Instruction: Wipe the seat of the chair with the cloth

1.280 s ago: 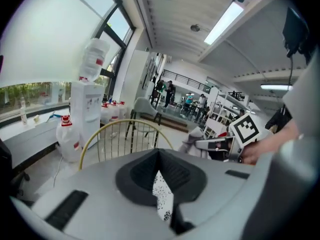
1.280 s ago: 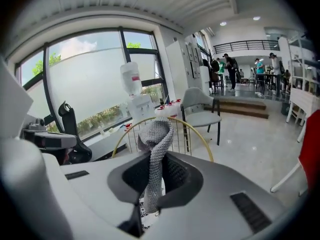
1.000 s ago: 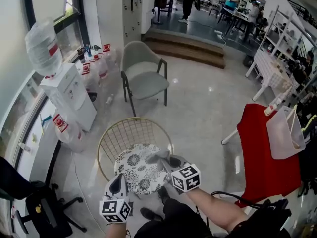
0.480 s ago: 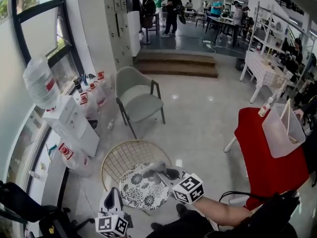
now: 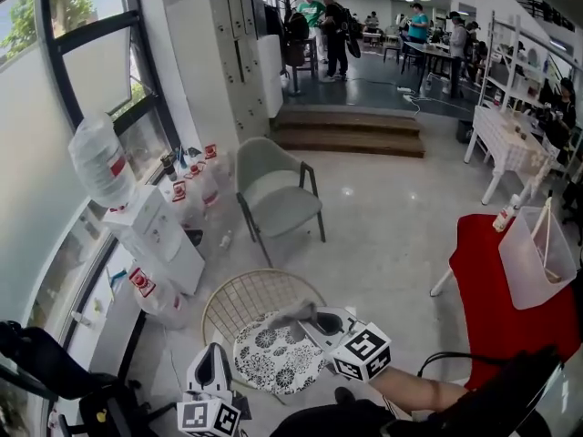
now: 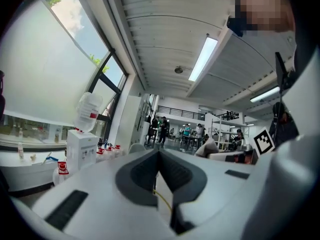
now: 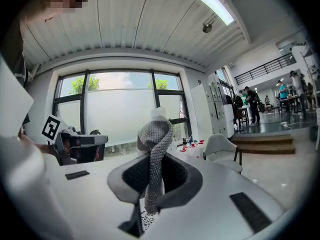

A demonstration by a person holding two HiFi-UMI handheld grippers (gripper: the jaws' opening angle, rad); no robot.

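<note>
Head view: the right gripper (image 5: pixel 316 321) holds the cloth (image 5: pixel 290 314) over the rear edge of the patterned seat (image 5: pixel 273 358) of the wire-backed chair (image 5: pixel 246 300). Contact between cloth and seat cannot be confirmed from this angle. The left gripper (image 5: pixel 212 364) stands just beside the seat's front-left edge, apart from the cloth. Right gripper view: the jaws are clamped on the grey knitted cloth (image 7: pixel 152 144), which bunches above the tips and hangs below them; only a sliver of the seat pattern (image 7: pixel 145 220) shows beneath. Left gripper view: the jaws are together with nothing between them, and the camera points up into the room, so neither seat nor cloth appears. Judged step: wiping is in hand, with the cloth at the back of the seat. The next move calls for lowering the cloth onto the cushion and drawing it across the pattern toward the front with a firm grip. Cloth position over the seat is readable in the head view only; jaw closure is readable in the gripper views only.
</note>
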